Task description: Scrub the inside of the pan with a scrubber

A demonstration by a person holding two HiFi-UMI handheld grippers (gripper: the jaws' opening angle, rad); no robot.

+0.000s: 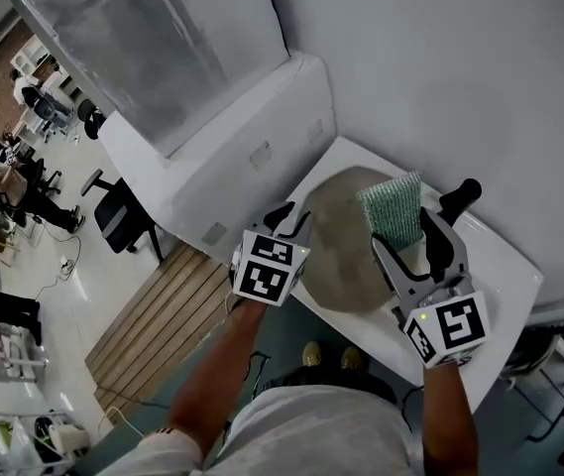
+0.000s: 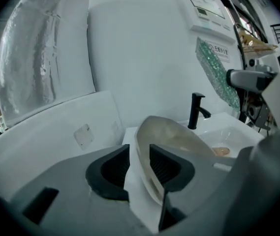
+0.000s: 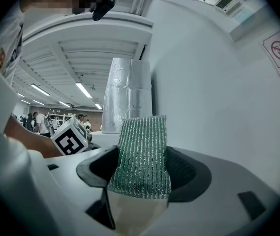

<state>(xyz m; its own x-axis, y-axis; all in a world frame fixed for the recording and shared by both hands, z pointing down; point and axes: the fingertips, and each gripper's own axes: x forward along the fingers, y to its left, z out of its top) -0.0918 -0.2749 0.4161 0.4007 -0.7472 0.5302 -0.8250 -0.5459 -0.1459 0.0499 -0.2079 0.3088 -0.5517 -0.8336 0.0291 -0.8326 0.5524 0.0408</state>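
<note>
**Pan rim between open left jaws, scrubber pinched on the right**

At the left, the person's left gripper reaches down to the near left edge of the pan. In the left gripper view its jaws stand spread. The pan's rim runs up between them, one jaw outside the wall and the other inside the bowl. The rim lies close to the inner pad, but I see no squeeze on it.

The pan itself is a pale beige, round thing. It sits tilted at the left end of the white sink, its inside turned up toward the person.

Further right, the green scrubber stands upright over the pan's right side, clear of the surface as far as I can tell. The right gripper holds it. In the right gripper view both dark pads press against the mesh pad's sides, and its top sticks out above them.

Beyond the scrubber, at the back right of the sink, a black faucet rises against the white wall.
</note>
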